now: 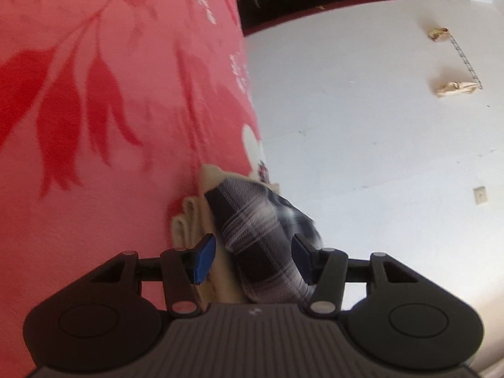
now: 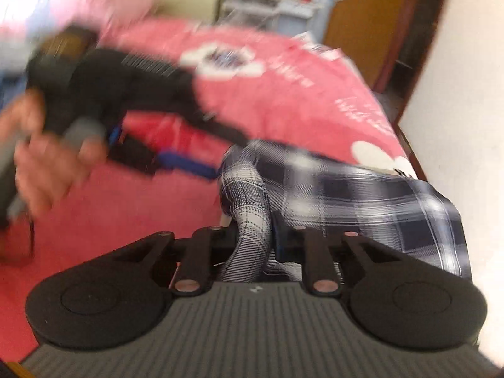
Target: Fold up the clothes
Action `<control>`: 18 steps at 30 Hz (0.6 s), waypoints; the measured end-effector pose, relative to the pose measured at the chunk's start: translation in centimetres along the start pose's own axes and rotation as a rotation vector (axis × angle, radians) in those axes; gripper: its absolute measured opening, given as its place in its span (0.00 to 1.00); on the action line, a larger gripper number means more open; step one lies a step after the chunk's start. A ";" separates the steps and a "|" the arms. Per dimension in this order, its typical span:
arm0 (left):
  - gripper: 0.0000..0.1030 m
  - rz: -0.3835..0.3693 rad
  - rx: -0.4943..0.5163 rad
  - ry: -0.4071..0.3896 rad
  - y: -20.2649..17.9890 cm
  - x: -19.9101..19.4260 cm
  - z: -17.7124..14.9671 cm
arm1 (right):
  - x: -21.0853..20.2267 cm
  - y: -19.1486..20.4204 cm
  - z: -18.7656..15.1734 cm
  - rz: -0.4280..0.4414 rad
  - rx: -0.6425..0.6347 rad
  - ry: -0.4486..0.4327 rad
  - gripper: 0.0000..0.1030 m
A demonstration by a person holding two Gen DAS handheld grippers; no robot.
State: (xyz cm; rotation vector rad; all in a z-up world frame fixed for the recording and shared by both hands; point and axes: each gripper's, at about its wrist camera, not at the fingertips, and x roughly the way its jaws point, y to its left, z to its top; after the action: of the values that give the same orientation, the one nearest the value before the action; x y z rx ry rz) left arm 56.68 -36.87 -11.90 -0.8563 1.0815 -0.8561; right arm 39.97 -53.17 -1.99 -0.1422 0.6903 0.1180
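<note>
Soft plaid garment (image 2: 362, 195) bunched at the red bed's (image 1: 94, 126) edge, light and floppy.
Right gripper (image 2: 252, 236) pinches a twisted fold; left gripper (image 1: 252, 258) straddles the cloth half-open, not visibly pressing; a hem grips best.

Red floral blanket (image 1: 94, 110), white wall (image 1: 362, 157), wooden door (image 2: 356, 6).

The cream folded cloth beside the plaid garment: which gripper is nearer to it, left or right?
Left. The left gripper straddles the plaid garment right above the cream folded cloth. The right gripper pinches the plaid garment; no cream cloth shows in its view.
</note>
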 end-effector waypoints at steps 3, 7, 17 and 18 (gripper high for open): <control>0.56 0.009 0.010 0.014 -0.7 0.8 -0.1 | -0.3 -1.8 -0.2 0.027 0.096 -0.043 0.15; 0.56 0.061 0.018 0.012 -1.7 2.4 0.1 | -1.0 -1.7 -1.8 0.043 0.111 -0.061 0.15; 0.21 0.050 0.540 -0.101 -9.9 3.5 -0.8 | -2.1 -1.7 -4.0 0.072 0.139 -0.130 0.14; 0.21 0.003 0.632 -0.120 -11.0 3.1 -1.2 | -2.5 -1.6 -3.9 0.071 0.132 -0.154 0.14</control>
State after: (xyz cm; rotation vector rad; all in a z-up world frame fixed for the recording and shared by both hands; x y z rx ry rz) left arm 54.55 -44.37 -3.51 -0.3669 0.6427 -1.0497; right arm 35.82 -55.54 -3.24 0.0179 0.5477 0.1491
